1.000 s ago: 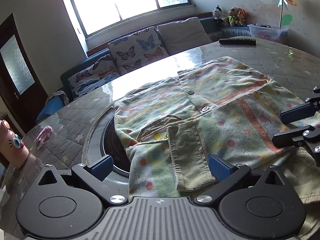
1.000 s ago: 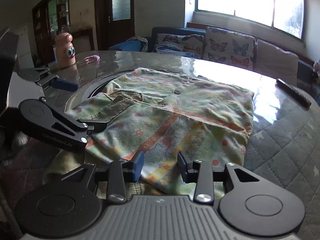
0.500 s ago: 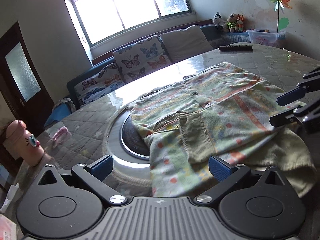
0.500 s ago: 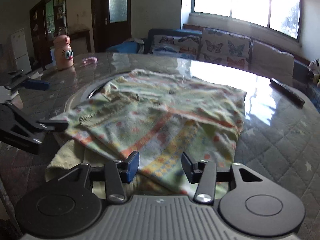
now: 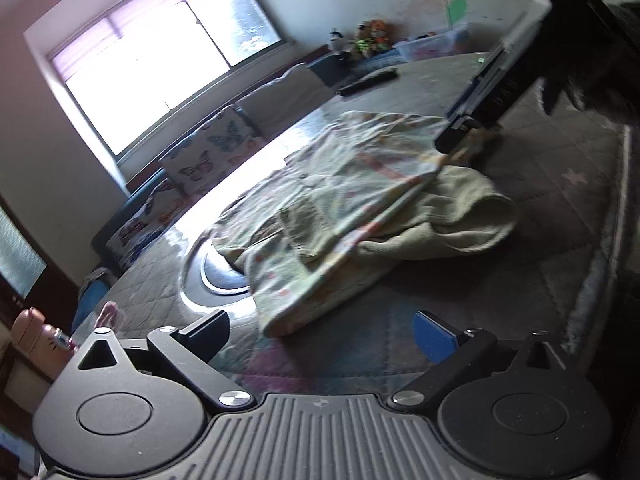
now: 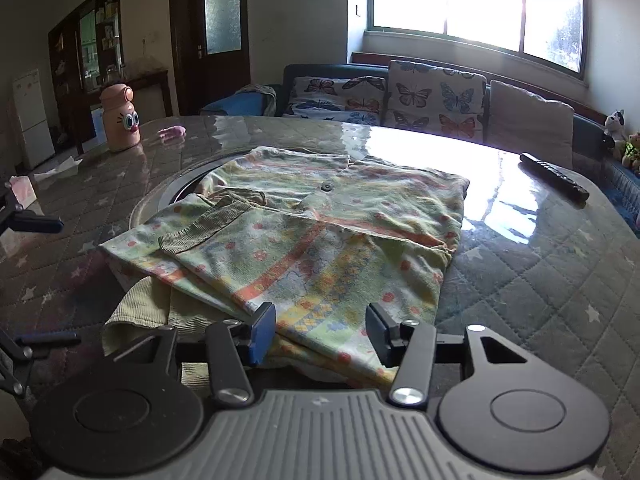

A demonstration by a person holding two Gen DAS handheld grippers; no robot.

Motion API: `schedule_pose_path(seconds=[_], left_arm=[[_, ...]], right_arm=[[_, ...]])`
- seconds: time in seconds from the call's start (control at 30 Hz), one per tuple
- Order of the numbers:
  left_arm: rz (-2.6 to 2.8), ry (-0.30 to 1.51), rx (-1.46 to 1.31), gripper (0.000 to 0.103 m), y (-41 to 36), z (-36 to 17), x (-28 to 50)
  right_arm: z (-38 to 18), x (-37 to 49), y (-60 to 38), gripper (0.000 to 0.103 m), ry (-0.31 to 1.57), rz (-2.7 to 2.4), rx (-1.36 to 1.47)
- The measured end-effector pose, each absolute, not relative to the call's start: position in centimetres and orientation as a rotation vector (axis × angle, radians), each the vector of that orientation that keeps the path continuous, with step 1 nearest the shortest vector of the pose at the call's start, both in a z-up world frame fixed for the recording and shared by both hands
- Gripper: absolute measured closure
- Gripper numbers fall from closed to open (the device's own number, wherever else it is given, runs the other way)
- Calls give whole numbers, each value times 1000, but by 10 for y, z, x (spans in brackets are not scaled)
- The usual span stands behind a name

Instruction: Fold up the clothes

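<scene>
A pastel flowered button shirt (image 6: 320, 232) with green corduroy lining lies folded on the round table (image 6: 540, 280). Its near hem rests between the pads of my right gripper (image 6: 320, 332), whose jaws are opening and do not press the cloth. In the left wrist view the shirt (image 5: 340, 200) lies ahead of my left gripper (image 5: 320, 336), which is open over the bare quilted cover with nothing between its fingers. The right gripper's fingers (image 5: 476, 112) reach the shirt's far corner there. The left gripper's fingers (image 6: 38, 224) show at the left edge of the right wrist view.
A dark round inset ring (image 5: 224, 280) in the table is half covered by the shirt. A black remote (image 6: 554, 180) lies at the far right. A pink bottle with eyes (image 6: 120, 118), a small pink item (image 6: 172, 133) and tissue (image 6: 60, 168) sit far left. A butterfly-cushioned sofa (image 6: 432, 100) stands behind the table.
My left gripper has drawn back off the shirt toward the table's edge and rolled, so its view tilts. The right gripper's jaws have spread wider around the hem.
</scene>
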State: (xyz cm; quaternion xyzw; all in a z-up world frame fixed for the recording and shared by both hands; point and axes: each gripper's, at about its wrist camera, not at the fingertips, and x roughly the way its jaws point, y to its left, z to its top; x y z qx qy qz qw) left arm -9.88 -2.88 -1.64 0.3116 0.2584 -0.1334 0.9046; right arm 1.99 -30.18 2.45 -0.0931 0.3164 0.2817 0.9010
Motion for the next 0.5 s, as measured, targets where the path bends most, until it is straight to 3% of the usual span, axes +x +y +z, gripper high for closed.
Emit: schedule_pose_path(seconds=[0.27,0.5], left_arm=[[-387,485,713,10,-46,-23,-103],[-465,446,721,20,-63,-25,-96]], right_arm=[[31,11,-310,48,635,558,-186],[31,9,-317,48,636,533,-179]])
